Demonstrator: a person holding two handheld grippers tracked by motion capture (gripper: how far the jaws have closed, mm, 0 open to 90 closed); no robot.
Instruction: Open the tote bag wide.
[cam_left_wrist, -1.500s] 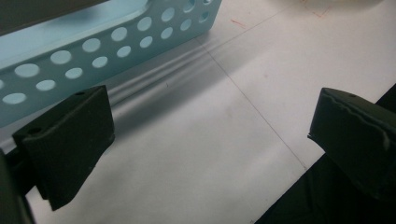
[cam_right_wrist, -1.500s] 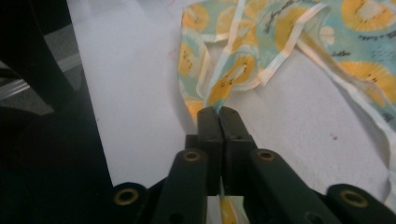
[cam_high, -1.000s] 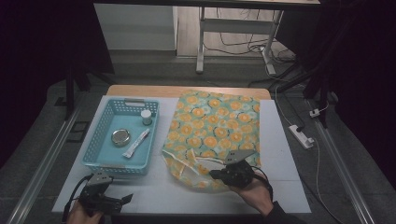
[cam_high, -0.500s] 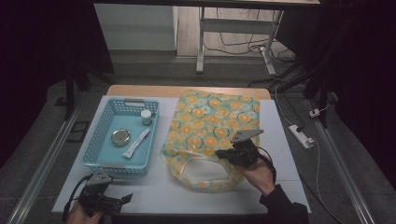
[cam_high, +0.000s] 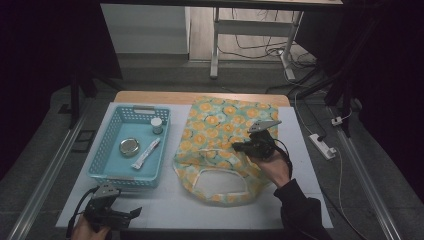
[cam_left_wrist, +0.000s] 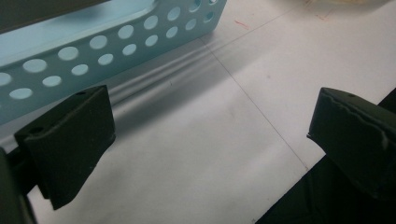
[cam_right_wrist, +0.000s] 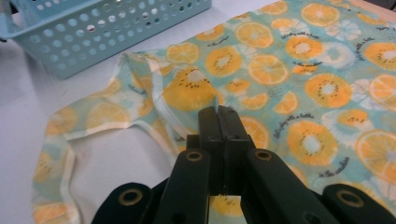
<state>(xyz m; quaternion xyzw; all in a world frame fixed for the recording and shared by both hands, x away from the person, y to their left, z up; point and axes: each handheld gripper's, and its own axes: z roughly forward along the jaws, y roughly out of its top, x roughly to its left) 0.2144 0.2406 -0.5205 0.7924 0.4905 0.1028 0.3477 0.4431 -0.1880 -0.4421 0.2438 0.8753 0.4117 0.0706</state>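
Fruit-print tote bag (cam_high: 225, 145) flat on the white table (cam_high: 170, 205) right of the blue basket (cam_high: 107, 167), long axis front to back, handles toward the person, right gripper (cam_high: 239, 147) clamped on its fabric, left gripper (cam_high: 131, 214) apart near table's front edge

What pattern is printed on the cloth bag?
Orange and kiwi slices on a light teal ground cover the cloth bag, clearest in the right gripper view.

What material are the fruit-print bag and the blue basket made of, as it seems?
The bag looks like thin woven cloth, matte: it lies limp, wrinkles, and has stitched pale edging along its handles. The basket looks like moulded plastic, smooth and slightly glossy: stiff walls pierced with even round holes. Exact fibre or plastic type cannot be told.
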